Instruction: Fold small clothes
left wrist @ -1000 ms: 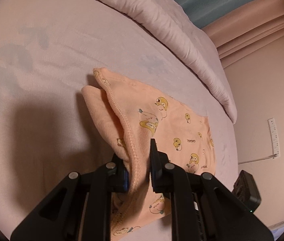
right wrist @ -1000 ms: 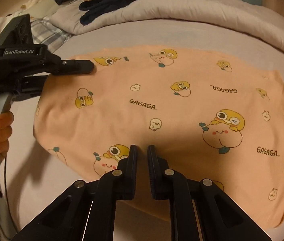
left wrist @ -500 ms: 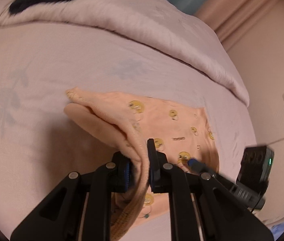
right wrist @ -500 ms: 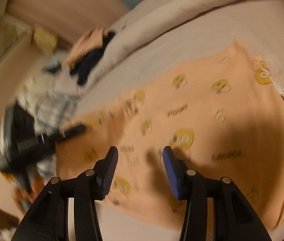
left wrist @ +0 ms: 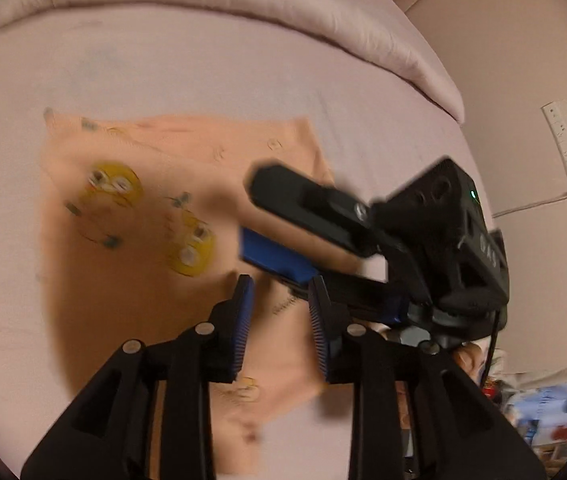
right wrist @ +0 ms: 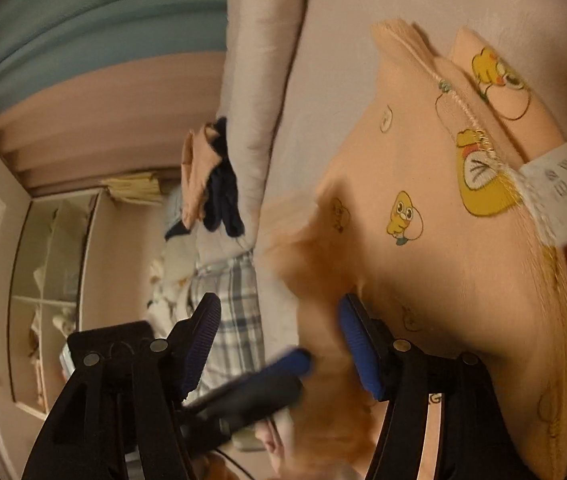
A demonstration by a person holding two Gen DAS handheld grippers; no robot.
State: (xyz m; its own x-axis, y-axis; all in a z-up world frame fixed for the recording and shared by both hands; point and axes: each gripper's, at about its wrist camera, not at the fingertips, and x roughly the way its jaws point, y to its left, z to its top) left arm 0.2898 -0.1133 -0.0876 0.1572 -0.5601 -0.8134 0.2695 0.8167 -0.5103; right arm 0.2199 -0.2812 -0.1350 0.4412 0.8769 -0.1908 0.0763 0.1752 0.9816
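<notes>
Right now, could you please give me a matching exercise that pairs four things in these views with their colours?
Things:
1. printed garment
2. care label
3. upper curtain
4. cloth beside the duvet

Colours:
A. white
B. blue-and-white check
C. peach
D. teal

Pairs: 1-C; 2-A; 3-D; 4-B

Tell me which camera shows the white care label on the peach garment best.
The right wrist view. There the care label sits close and sharp at the seam of the peach garment, its printed lines visible though too small to read. The left wrist view shows the same garment blurred on the bed, with no label in sight.
</notes>
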